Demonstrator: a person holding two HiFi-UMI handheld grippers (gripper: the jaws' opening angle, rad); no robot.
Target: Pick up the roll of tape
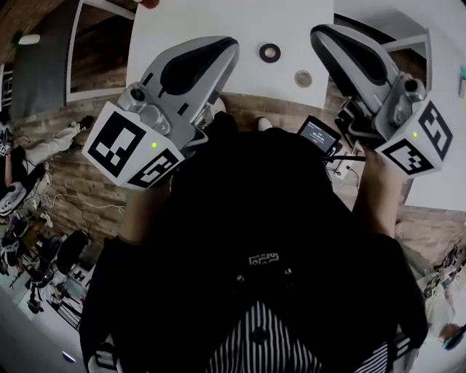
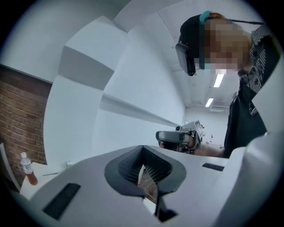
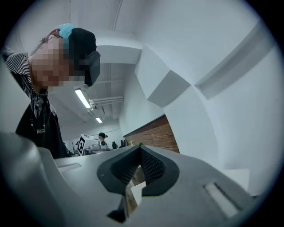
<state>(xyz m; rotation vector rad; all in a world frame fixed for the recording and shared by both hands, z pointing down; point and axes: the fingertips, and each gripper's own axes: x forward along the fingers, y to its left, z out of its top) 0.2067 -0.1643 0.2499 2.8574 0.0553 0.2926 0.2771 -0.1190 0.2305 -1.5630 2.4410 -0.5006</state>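
Left gripper point(image 1: 227, 49) and right gripper point(image 1: 320, 35), head view: I saw both held up in front of the person's dark torso, their tips leaning in toward each other over the near edge of a white table point(image 1: 189, 18). The roll of tape point(image 1: 270, 52) lay flat on that table, between the two tips and touching neither. A small grey disc point(image 1: 303, 78) lay near it, closer to the table edge and apart from the roll. A small device with a lit screen point(image 1: 318, 135) sat below the edge, beside the right gripper

Left gripper view: I read the left gripper point(image 2: 143, 153) as closed, its ribbed pads meeting at the tip with nothing caught between them. Beyond the tip the right gripper point(image 2: 177, 136) showed level in the person's hand. A bottle point(image 2: 28, 168) stood on a table by a brick wall point(image 2: 22, 115) at far left

Right gripper view: I read the right gripper point(image 3: 140, 150) as closed and empty as well, pads together. A marker cube point(image 3: 81, 144) showed to the left of the tip, and a brick wall point(image 3: 153, 133) ran behind it
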